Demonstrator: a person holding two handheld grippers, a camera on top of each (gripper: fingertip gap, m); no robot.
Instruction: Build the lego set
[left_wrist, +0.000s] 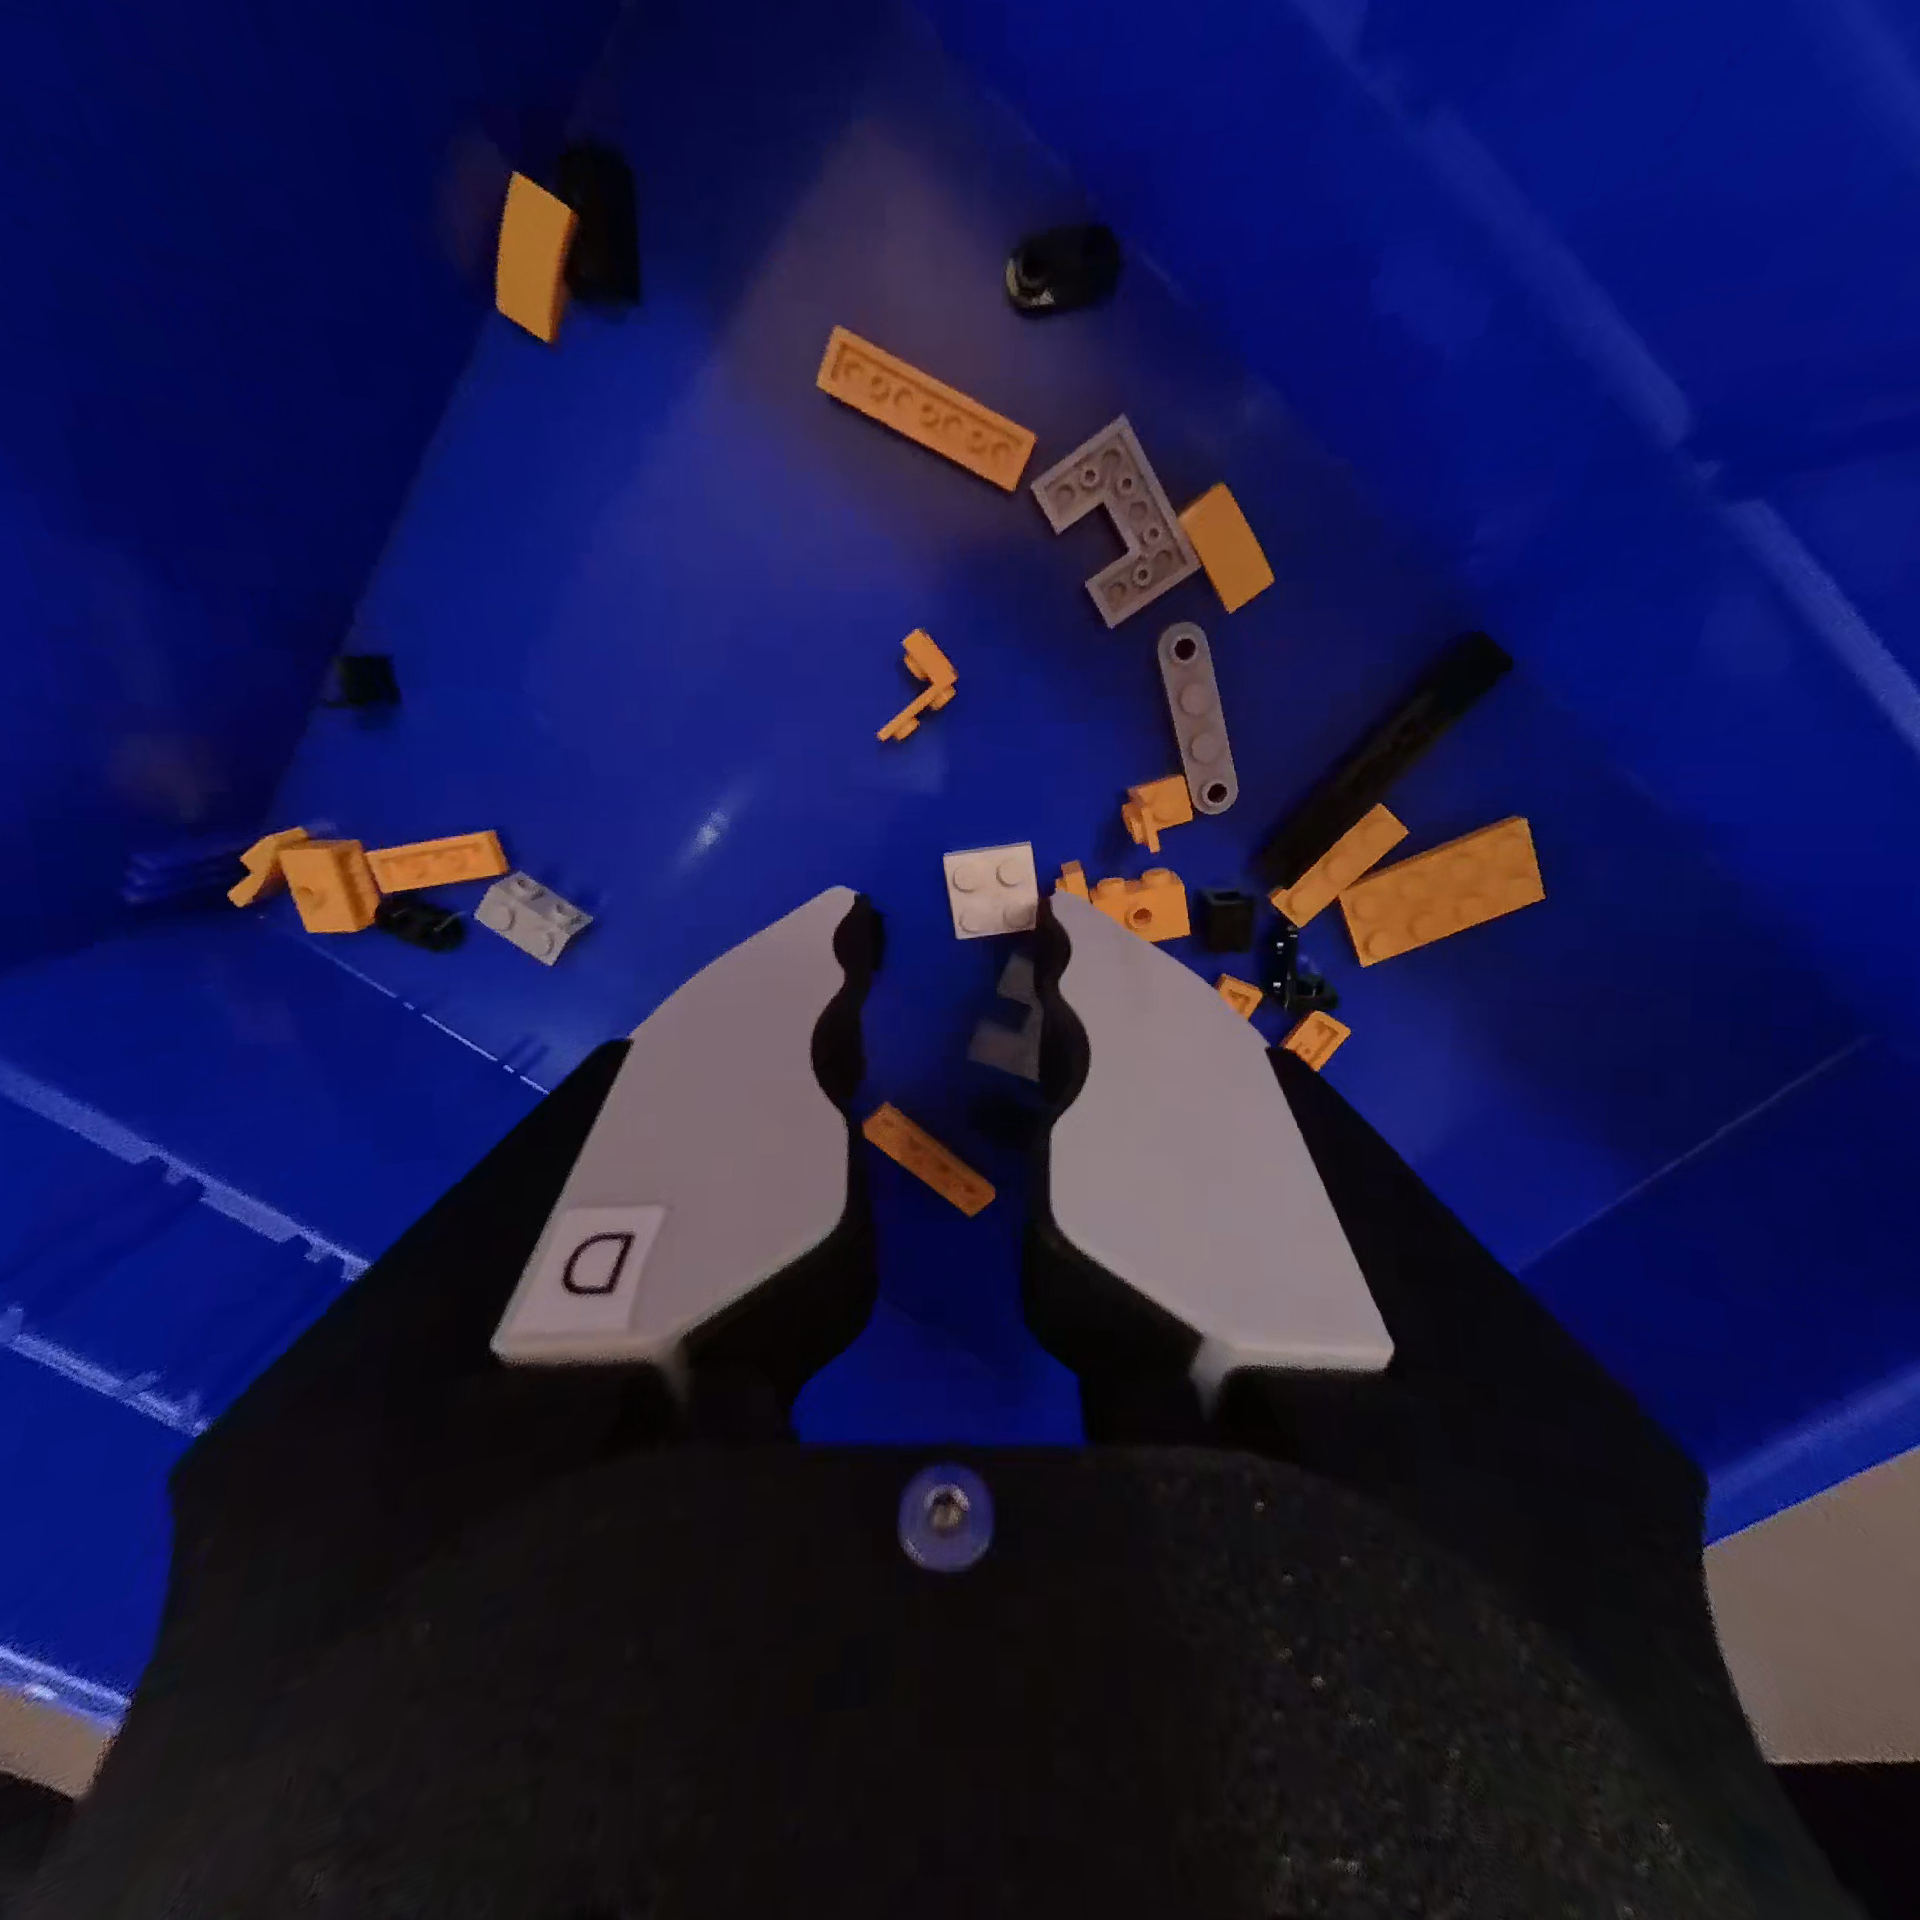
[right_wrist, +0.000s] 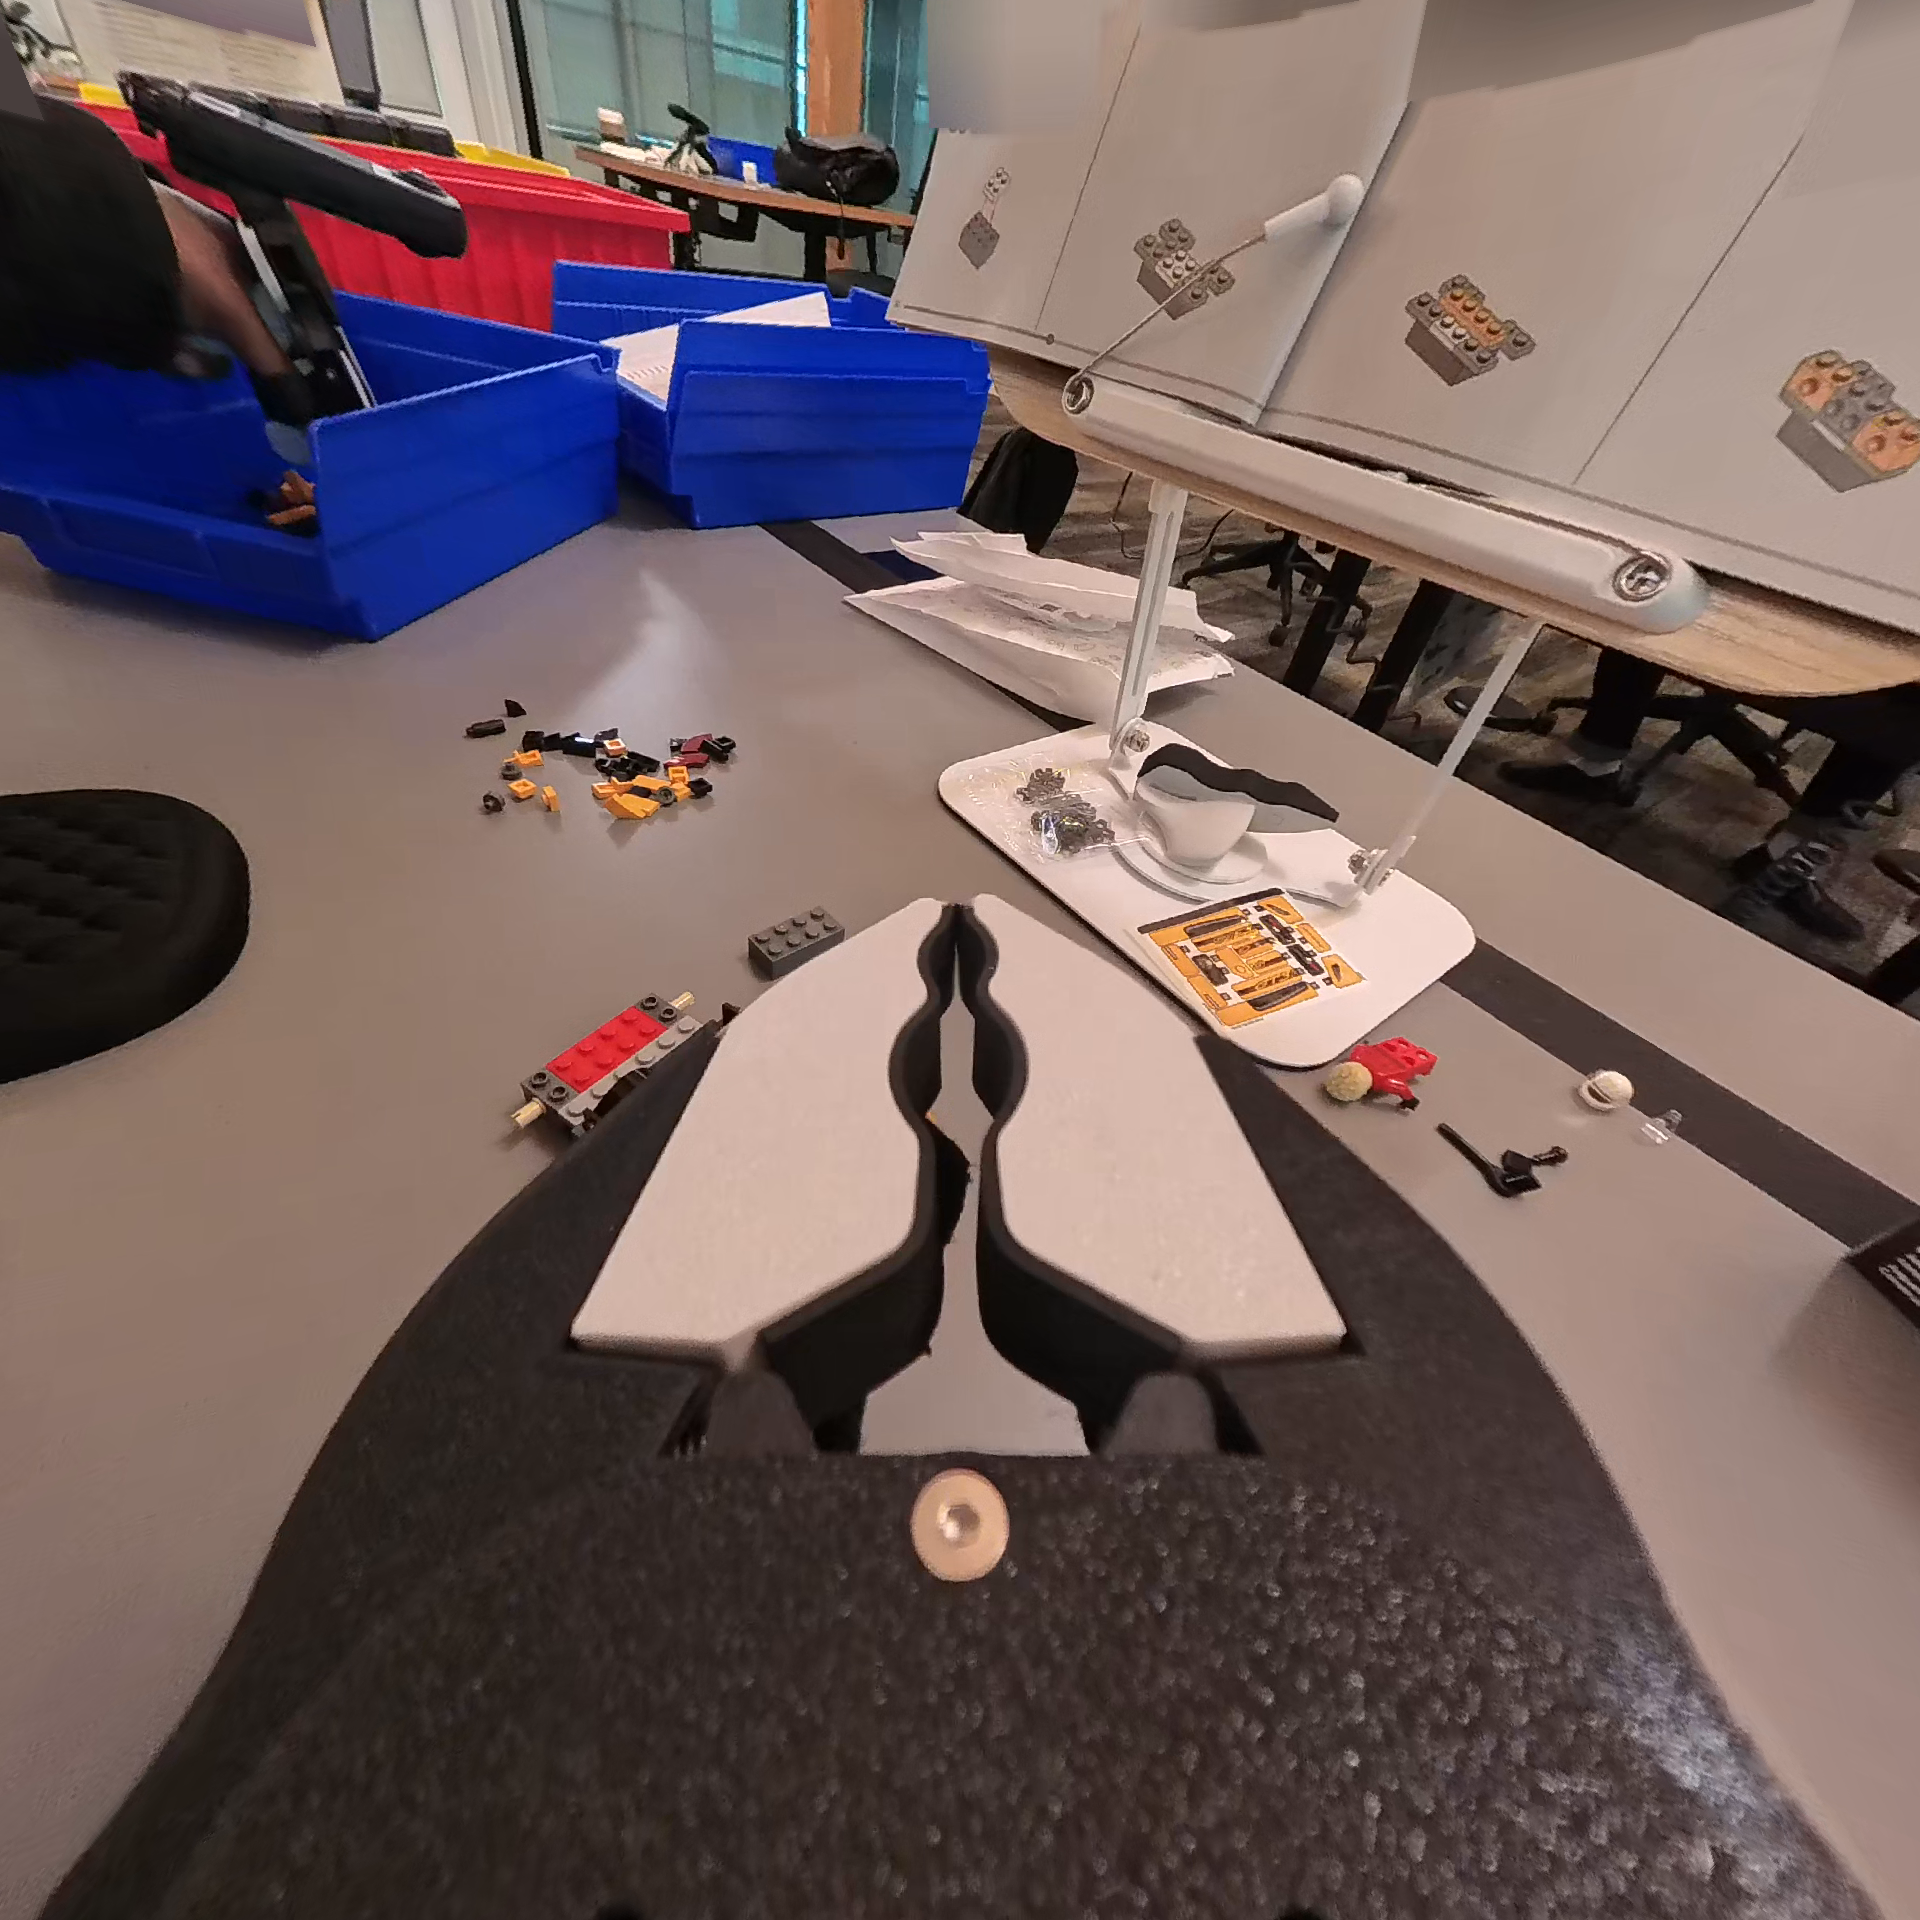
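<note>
My left gripper (left_wrist: 954, 920) is open inside a blue bin (left_wrist: 623, 644), its jaws a brick's width apart and empty. A light grey 2x2 plate (left_wrist: 989, 888) lies just beyond the right fingertip. Orange, grey and black Lego pieces are scattered on the bin floor, among them an orange 2x4 brick (left_wrist: 1444, 888) and a grey corner plate (left_wrist: 1122, 514). My right gripper (right_wrist: 956, 920) is shut, low over the grey table. A red and grey assembly (right_wrist: 613, 1049) and a dark grey 2x4 brick (right_wrist: 795, 938) lie just left of its fingers.
A pile of small orange and black pieces (right_wrist: 613, 764) lies mid-table. An instruction booklet on a white stand (right_wrist: 1455, 260) rises at the right, with a sticker sheet (right_wrist: 1247, 961) on its base. Blue bins (right_wrist: 800, 416) stand at the back; the left gripper (right_wrist: 281, 405) reaches into the nearest one. A black pad (right_wrist: 104, 914) lies at the left. The grippers' ends are close to 60 cm from one another. My left tips are roughly 7 cm from the orange 2x4 brick (left_wrist: 1444, 888).
</note>
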